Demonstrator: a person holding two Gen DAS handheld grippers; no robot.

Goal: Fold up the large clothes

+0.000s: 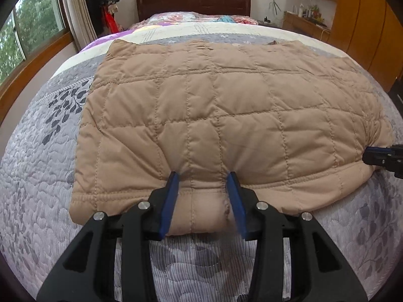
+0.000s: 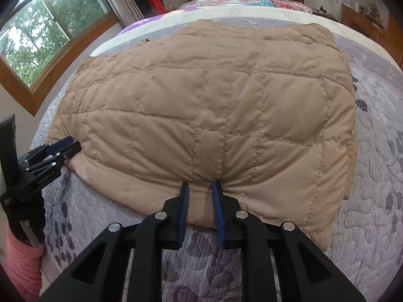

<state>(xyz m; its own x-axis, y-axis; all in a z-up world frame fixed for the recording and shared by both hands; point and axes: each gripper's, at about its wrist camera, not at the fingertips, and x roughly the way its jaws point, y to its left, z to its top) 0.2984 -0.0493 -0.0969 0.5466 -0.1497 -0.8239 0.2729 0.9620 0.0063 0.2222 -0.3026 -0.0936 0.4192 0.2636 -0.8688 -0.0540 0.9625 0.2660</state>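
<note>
Tan quilted jacket (image 1: 226,115), folded, is lying flat on the grey leaf-patterned bedspread (image 1: 37,176) (stitched squares facing up). Left gripper (image 1: 202,176) is pinching a bunched section of the jacket's near hem, its blue pads pressing the fabric. Right gripper (image 2: 200,185) is clamping the same hem farther along. Dark wooden headboard (image 1: 194,2) is standing beyond.

Faint pale print on left claw (image 2: 64,148) body, too small to read
</note>
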